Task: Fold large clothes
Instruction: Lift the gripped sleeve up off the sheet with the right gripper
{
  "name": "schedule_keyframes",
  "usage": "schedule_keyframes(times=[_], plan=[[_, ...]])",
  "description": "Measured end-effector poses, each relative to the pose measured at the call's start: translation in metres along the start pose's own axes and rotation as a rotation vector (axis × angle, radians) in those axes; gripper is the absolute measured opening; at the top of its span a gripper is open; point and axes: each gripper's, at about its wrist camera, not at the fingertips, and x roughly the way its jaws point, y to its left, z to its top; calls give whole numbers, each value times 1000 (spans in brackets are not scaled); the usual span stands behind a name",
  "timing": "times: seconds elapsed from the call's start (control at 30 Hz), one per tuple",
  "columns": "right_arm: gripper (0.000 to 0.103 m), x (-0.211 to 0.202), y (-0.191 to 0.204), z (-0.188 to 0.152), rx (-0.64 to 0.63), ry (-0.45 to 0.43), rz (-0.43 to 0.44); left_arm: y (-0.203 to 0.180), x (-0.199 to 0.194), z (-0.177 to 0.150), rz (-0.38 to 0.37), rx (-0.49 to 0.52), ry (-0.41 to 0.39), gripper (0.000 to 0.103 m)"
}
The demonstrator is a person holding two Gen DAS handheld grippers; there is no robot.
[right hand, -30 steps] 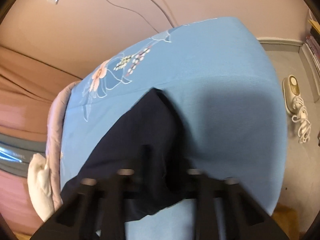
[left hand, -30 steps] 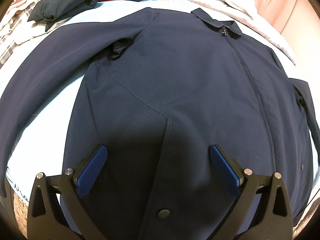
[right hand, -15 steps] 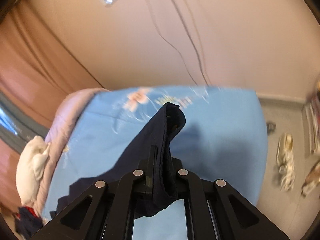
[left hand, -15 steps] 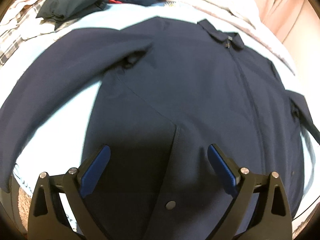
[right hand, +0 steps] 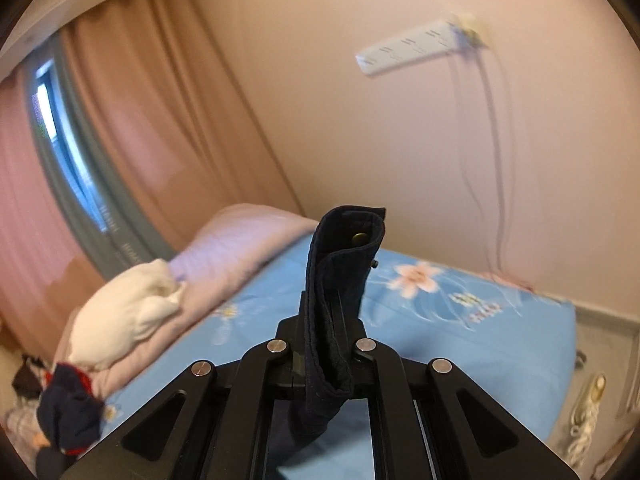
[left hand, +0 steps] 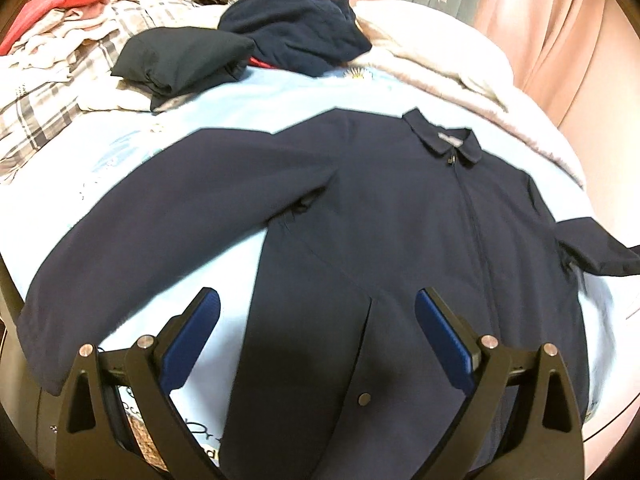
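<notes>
- Left gripper (left hand: 318, 336) hangs above the lower front of the navy jacket (left hand: 384, 240), its blue pads (left hand: 192, 340) spread wide with nothing between them; it touches no cloth.
- Beneath it, the jacket lies face up and spread flat on the light blue bedsheet (left hand: 256, 112), collar (left hand: 444, 142) at the far end, zip running down the middle, a snap button (left hand: 364, 399) showing near the hem, just between the two fingers in the left wrist view.
- One sleeve (left hand: 160, 240) stretches out flat to the left side of that view, reaching the bed's edge; the opposite sleeve runs off past the right edge of the picture.
- Right gripper (right hand: 322, 344) is clenched tight on a sleeve cuff (right hand: 340, 264) of the navy jacket: the dark fabric is pinched between the closed fingers and sticks up beyond the tips, a brass snap (right hand: 360, 237) visible near its top.
- That cuff is held up in the air, well above the flowered blue sheet.
- Folded dark clothes (left hand: 180, 60) and a heap of plaid and red laundry (left hand: 60, 40) sit at the far end of the bed, apart from the jacket.
- A pinkish quilt (right hand: 224, 252) lies along the curtain side, and a white power strip (right hand: 416, 46) hangs on the wall.
</notes>
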Motion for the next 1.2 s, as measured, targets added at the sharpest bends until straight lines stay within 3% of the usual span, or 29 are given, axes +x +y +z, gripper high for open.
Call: schedule_keyframes(times=[0.37, 0.6, 0.9, 1.2], plan=[[6, -28, 118, -7, -226, -38, 196, 23, -33, 7, -9, -55, -86, 98], [6, -40, 198, -37, -358, -12, 338, 41, -43, 7, -24, -99, -106, 98], [6, -43, 269, -95, -490, 86, 484, 67, -62, 6, -46, -151, -160, 98], [6, -41, 310, -174, -603, 264, 592, 72, -66, -1, -72, -147, -161, 98]])
